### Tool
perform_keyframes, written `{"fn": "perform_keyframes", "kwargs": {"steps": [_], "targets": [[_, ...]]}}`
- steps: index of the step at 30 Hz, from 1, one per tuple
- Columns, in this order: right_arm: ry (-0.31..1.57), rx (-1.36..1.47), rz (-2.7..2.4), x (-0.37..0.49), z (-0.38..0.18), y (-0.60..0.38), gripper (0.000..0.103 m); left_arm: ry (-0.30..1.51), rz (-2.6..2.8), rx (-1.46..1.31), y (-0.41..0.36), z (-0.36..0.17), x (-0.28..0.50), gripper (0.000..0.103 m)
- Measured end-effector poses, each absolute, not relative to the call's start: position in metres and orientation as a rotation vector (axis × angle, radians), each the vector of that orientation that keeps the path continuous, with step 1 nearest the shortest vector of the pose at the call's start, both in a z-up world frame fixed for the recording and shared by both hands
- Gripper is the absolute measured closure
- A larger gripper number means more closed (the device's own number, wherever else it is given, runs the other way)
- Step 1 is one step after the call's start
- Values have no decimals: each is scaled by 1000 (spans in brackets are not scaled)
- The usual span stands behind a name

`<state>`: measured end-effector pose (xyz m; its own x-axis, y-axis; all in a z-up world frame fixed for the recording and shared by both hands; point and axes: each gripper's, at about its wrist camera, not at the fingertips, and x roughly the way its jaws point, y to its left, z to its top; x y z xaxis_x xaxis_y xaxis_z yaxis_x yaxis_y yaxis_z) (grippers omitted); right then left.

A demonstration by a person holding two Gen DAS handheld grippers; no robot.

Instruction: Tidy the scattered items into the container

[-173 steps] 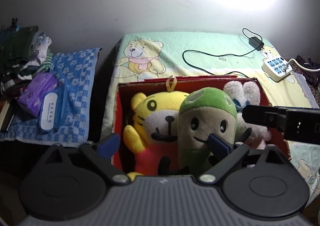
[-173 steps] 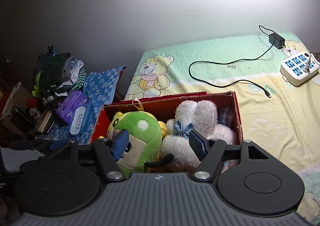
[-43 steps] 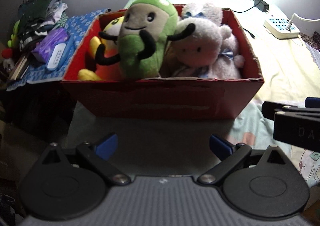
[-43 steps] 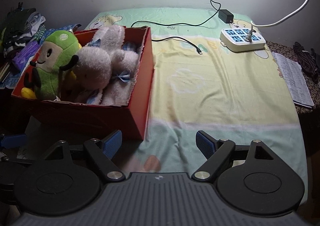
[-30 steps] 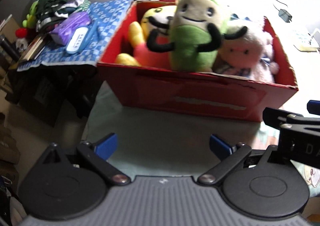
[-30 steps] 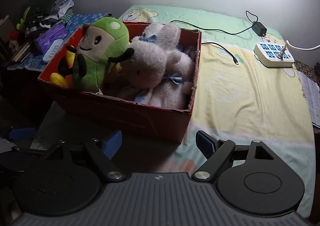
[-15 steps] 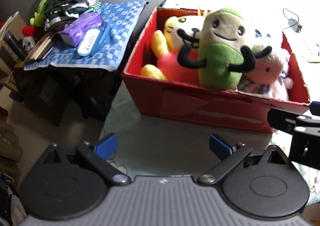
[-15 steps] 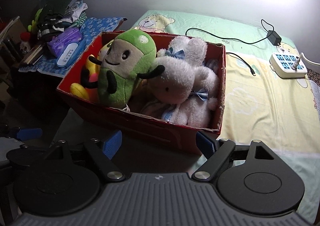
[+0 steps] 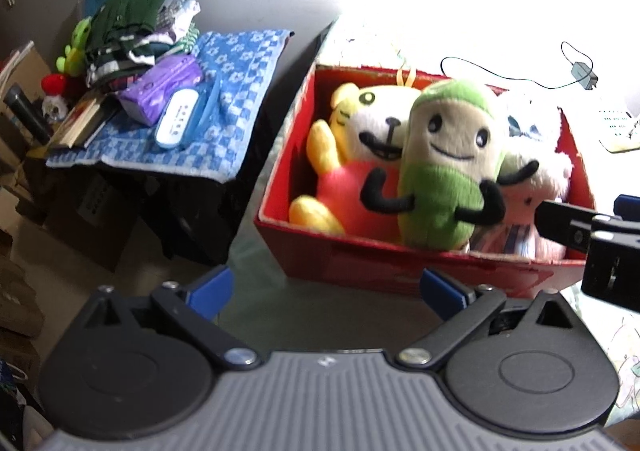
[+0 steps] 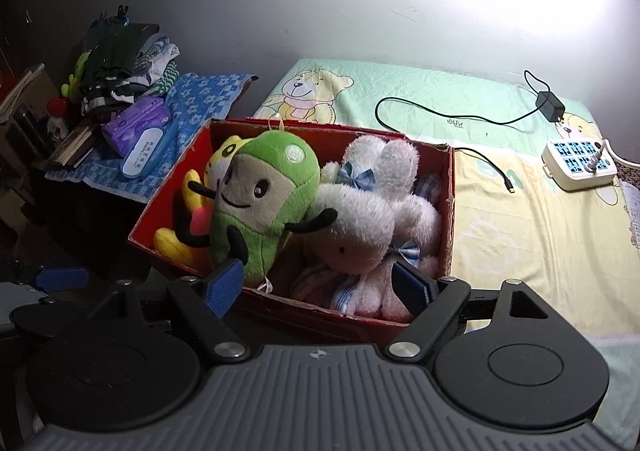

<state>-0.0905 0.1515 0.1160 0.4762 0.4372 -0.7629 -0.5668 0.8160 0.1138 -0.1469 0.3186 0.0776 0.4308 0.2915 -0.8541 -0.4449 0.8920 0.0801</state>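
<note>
A red cardboard box (image 9: 360,259) (image 10: 352,317) stands on the bed and holds three plush toys. The yellow tiger toy (image 9: 360,147) (image 10: 188,219) leans at its left end. A green-capped toy (image 9: 444,167) (image 10: 260,207) stands upright in the middle. The white rabbit toy (image 9: 532,171) (image 10: 368,211) fills the right end. My left gripper (image 9: 326,289) is open and empty, in front of the box's near wall. My right gripper (image 10: 318,285) is open and empty too, hovering over the box's near rim; it also shows at the right edge of the left wrist view.
A side table under a blue checked cloth (image 9: 224,99) (image 10: 200,99) carries folded clothes, a purple pack (image 9: 164,89) and a white case (image 9: 176,119). A power strip (image 10: 578,163), charger and cable (image 10: 440,115) lie on the bear-print sheet (image 10: 500,211). Boxes clutter the floor at left.
Both grippers have swung left and drawn in toward the box, which now sits larger and more central in both views. The toys stay in the box; both grippers stay open.
</note>
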Motion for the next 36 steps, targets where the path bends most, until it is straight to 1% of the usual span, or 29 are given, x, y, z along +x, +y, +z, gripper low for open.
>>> {"fn": "perform_keyframes", "kwargs": {"steps": [23,36], "targets": [[904,-44,504,-48,112,146,20,1032,383,-74,326,85,-95,2],[914,-4,449,-42,109,138,20,1028,334,-45,323,84,-86,2]]}}
